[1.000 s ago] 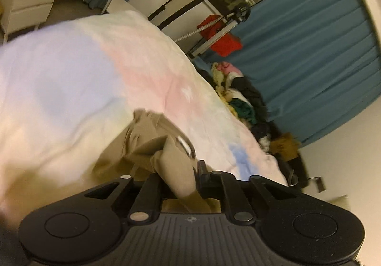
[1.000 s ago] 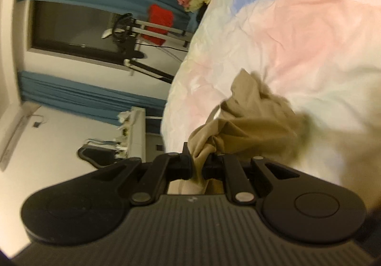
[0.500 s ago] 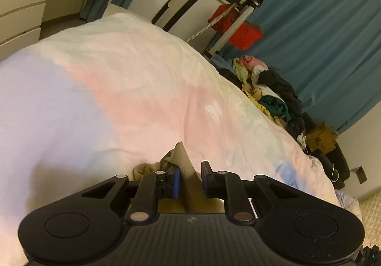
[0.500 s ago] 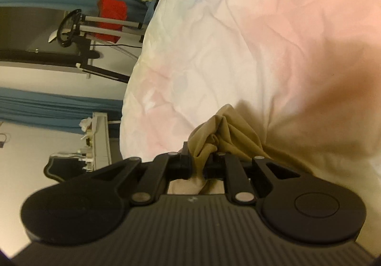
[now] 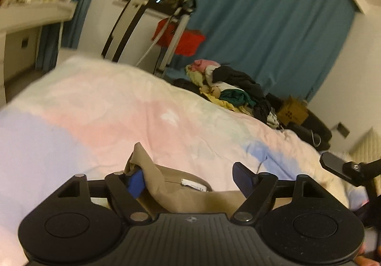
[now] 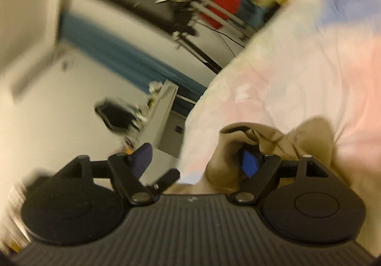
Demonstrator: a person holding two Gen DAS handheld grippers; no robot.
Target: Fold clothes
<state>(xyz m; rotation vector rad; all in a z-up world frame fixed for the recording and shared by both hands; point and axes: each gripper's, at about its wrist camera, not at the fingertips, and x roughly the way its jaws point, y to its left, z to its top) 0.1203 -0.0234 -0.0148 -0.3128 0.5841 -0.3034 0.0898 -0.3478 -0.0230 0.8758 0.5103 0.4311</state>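
Note:
A tan garment [image 5: 176, 192] with a white label lies crumpled on the pastel bedspread [image 5: 100, 108]. My left gripper [image 5: 190, 177] hangs just over it, its jaws opening wide; the cloth drapes against the left blue pad and lies loose between the fingers. In the right wrist view the same tan garment [image 6: 281, 144] bunches around the right-hand finger [image 6: 248, 163] of my right gripper [image 6: 195, 161], whose jaws are also opening; nothing presses the cloth between the pads. Part of the right gripper [image 5: 343, 166] shows at the right edge of the left wrist view.
A heap of mixed clothes [image 5: 228, 89] lies at the far side of the bed. Behind it stand a folded metal rack with a red item [image 5: 181, 37], teal curtains [image 5: 273, 27] and a cardboard box [image 5: 293, 111]. White drawers [image 5: 28, 27] stand to the left.
Both grippers held pinched folds of the tan garment; now both stand wide apart and the cloth has dropped onto the bed. Both views have rolled and shifted sideways.

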